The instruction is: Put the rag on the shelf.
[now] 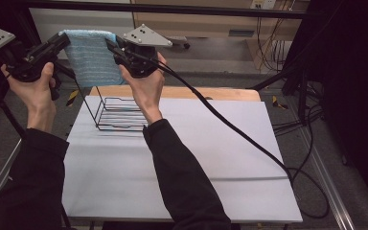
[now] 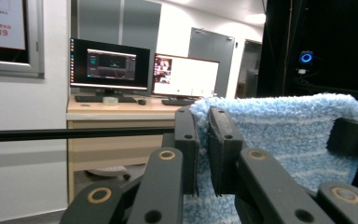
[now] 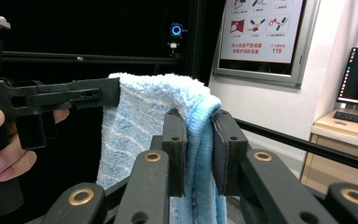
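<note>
Hanging in the upper left of the high view, the light blue fluffy terry towel (image 1: 92,57) stretches level between the left gripper (image 1: 63,40) and right gripper (image 1: 112,47), each with jaws clamped on a top corner. Both hands are raised, and the black wire rack (image 1: 120,115) sits directly below on the white table (image 1: 211,163).

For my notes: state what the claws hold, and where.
The left claw and right claw each pinch a top corner of the towel.
</note>
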Action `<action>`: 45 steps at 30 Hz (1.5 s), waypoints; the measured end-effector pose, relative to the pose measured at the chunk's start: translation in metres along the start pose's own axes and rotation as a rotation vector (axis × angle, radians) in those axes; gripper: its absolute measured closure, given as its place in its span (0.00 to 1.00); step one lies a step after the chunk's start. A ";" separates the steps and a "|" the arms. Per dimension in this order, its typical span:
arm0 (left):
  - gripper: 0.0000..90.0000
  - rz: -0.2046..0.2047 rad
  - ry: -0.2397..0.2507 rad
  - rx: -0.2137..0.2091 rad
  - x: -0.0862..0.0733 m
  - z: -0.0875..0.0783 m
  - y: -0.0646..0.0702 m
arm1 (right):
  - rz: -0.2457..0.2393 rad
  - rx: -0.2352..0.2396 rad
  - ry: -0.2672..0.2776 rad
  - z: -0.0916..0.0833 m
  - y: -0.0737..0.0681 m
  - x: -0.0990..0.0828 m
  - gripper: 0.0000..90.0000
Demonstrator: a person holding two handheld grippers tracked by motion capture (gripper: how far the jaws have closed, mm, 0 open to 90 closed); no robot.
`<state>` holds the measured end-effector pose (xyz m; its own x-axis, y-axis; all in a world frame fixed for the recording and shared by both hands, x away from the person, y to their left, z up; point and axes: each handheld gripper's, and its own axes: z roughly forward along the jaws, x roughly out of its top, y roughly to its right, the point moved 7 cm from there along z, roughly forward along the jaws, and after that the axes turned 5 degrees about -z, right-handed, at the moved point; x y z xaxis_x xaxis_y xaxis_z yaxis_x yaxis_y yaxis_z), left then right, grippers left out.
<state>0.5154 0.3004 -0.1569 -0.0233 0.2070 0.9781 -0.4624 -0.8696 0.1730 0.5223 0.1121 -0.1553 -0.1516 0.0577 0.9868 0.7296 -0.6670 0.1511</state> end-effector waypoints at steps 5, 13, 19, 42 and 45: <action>0.92 -0.030 0.007 -0.004 0.003 0.009 -0.006 | -0.009 -0.001 0.002 0.007 0.003 0.003 0.86; 0.92 -0.035 0.022 -0.001 0.008 0.018 -0.010 | -0.006 -0.015 0.007 0.016 0.014 0.008 0.86; 0.92 -0.036 0.038 0.002 0.014 0.024 -0.014 | -0.020 -0.023 0.020 0.024 0.019 0.012 0.86; 0.92 0.008 -0.003 0.056 0.001 0.043 -0.035 | -0.019 -0.040 -0.006 0.054 0.033 -0.009 0.86; 0.92 0.023 -0.022 0.062 -0.004 0.047 -0.035 | -0.021 -0.047 -0.015 0.053 0.035 -0.014 0.86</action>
<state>0.5739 0.3090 -0.1618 -0.0138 0.1770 0.9841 -0.4058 -0.9005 0.1562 0.5855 0.1275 -0.1607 -0.1563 0.0828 0.9842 0.6939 -0.6999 0.1691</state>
